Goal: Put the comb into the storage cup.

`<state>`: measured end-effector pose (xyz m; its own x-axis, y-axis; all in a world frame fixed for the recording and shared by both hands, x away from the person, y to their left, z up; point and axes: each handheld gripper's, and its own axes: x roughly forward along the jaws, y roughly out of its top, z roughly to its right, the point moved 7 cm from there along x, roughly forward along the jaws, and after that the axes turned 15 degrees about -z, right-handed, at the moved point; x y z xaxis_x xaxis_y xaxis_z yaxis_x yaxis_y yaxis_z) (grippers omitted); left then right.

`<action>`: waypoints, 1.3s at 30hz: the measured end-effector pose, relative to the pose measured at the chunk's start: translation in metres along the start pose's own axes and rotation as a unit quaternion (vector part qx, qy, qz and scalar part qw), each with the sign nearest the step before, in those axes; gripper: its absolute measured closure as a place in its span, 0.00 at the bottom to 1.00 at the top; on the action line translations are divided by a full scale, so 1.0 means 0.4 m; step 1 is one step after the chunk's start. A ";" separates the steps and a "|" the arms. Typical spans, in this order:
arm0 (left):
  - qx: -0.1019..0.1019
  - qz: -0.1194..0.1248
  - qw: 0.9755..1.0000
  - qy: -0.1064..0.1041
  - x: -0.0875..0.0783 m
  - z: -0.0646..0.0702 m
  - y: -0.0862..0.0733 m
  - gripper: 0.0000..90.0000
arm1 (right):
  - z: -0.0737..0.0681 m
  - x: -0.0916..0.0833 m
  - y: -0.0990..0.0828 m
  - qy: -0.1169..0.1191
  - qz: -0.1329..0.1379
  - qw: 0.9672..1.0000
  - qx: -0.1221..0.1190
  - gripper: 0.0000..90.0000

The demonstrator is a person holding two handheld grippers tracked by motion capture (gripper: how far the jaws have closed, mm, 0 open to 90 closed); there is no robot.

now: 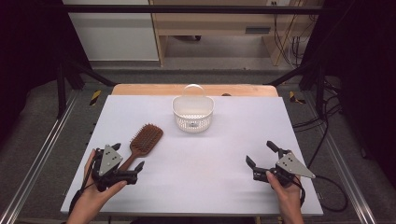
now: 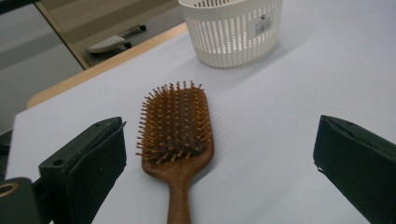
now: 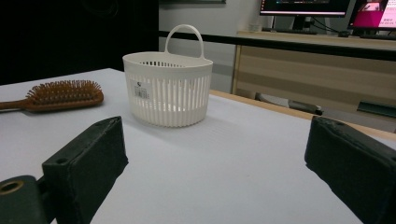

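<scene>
A brown wooden hairbrush (image 1: pixel 143 140) lies bristles up on the white table, left of centre, handle toward the front. My left gripper (image 1: pixel 127 157) is open, its jaws set wide on either side of the handle without touching it; the hairbrush (image 2: pixel 177 129) lies straight ahead in the left gripper view. A white slotted basket (image 1: pixel 193 111) with a loop handle stands at the back centre. My right gripper (image 1: pixel 261 153) is open at the front right, nothing between its jaws. It faces the basket (image 3: pixel 166 87), with the hairbrush (image 3: pixel 63 95) farther left.
The white table top (image 1: pixel 219 158) rests on a wooden board (image 1: pixel 140 89) that shows at its far edge. Metal frame rails (image 1: pixel 32 158) run along both sides. Cables (image 1: pixel 334 196) lie on the floor at the right. A desk with monitors (image 3: pixel 327 9) stands beyond the table.
</scene>
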<state>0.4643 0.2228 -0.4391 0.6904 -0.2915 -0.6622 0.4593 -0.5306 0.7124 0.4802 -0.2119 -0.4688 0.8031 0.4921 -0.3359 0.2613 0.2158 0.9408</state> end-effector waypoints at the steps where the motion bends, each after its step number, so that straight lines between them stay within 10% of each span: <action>1: 0.002 -0.006 1.000 -0.004 0.003 0.004 0.001 0.03 | 0.000 0.000 0.000 0.000 -0.001 1.000 0.000 0.06; 32: 0.033 -0.087 0.996 -0.008 0.054 -0.033 0.010 0.04 | 0.006 0.003 -0.002 -0.006 -0.003 1.000 0.007 0.07; 39: 0.013 -0.090 0.996 -0.003 0.061 -0.050 0.006 0.04 | 0.010 0.001 -0.003 -0.008 -0.003 1.000 0.009 0.07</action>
<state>0.4934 0.2305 -0.4488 0.5942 -0.1947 -0.7804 0.5610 -0.5949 0.5756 0.4822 -0.2153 -0.4697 0.8101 0.4765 -0.3415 0.2760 0.2039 0.9393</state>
